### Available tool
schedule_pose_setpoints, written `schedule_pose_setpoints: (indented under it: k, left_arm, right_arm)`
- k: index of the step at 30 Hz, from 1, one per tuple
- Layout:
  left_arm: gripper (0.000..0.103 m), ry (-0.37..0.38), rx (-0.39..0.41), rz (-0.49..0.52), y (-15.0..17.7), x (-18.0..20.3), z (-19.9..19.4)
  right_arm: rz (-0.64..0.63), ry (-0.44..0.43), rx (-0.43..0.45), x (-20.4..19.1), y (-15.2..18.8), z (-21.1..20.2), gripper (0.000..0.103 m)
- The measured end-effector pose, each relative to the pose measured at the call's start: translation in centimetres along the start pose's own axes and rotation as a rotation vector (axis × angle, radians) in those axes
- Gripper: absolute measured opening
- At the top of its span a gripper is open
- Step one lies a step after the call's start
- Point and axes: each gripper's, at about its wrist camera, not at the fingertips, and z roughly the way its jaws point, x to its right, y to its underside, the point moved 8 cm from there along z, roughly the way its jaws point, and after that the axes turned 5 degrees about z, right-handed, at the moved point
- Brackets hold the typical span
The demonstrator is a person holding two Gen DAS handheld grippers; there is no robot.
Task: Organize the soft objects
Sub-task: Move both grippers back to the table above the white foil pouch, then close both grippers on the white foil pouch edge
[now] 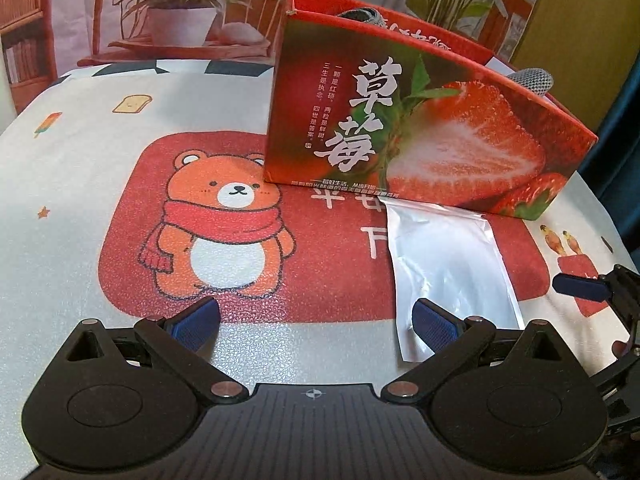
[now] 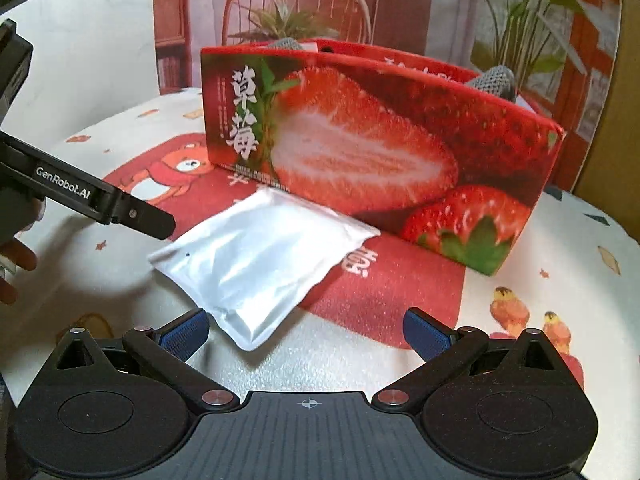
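Left wrist view: the left gripper (image 1: 316, 320) hovers low over a bear-print tablecloth (image 1: 80, 208), its blue-padded jaws spread wide with nothing between them. A silver foil pouch (image 1: 448, 264) lies flat on the cloth ahead and to the right of the gap, its near corner just beside the right-hand pad. The pouch's long axis runs from near to far, and its far edge meets the foot of a red strawberry-print carton (image 1: 420, 136). Grey knitted fabric (image 1: 532, 78) pokes above the carton's open top. At the right edge, a blue pad of the right gripper (image 1: 580, 285) comes into view, close to the pouch's right side.

Right wrist view: the right gripper (image 2: 306, 330) is also spread apart and empty. The foil pouch (image 2: 264, 256) lies straight ahead, turned corner-on, its nearest corner sitting just beyond the gap between the pads and slightly left of centre; its far corners run up to the strawberry carton (image 2: 380, 148). A black finger of the left gripper (image 2: 144, 220) reaches in from the left, stopping just short of the pouch's left corner, with part of a hand (image 2: 16, 264) visible behind it. The pouch appears plump, smooth and glossy, likely slippery and yielding under a pinch. Judged from here, the right gripper is better lined up for a grasp, needing only a short forward reach to close on that near corner.
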Motion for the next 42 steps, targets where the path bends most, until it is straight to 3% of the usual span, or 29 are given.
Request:
schedule_pose_setpoints:
  k: [4,25,29,33,36,42]
  left_arm:
    - [0.103,0.001,0.002,-0.006,0.0,-0.1,0.1]
    - [0.103,0.014,0.01,-0.026,0.0,-0.3,0.0]
    - [0.103,0.062,0.002,-0.033,-0.2,-0.7,-0.4]
    - [0.102,0.133,0.053,-0.066,-0.7,-1.1,-1.6]
    - [0.097,0.168,0.114,-0.042,-1.7,-0.9,-3.1]
    - [0.072,0.212,0.142,0.051,-3.0,0.5,-3.6]
  right_arm:
    - [-0.007,0.012,-0.033,0.2,0.6,0.4,0.103]
    - [-0.038,0.045,-0.004,-0.1,-0.6,1.5,0.103]
    - [-0.04,0.053,0.008,0.0,-1.0,1.4,0.103]
    - [0.008,0.002,0.054,0.3,-2.4,0.6,0.103]
    - [0.02,0.003,0.108,0.7,-3.8,0.0,0.102]
    - [0.096,-0.017,0.184,2.1,-6.4,-0.8,0.102]
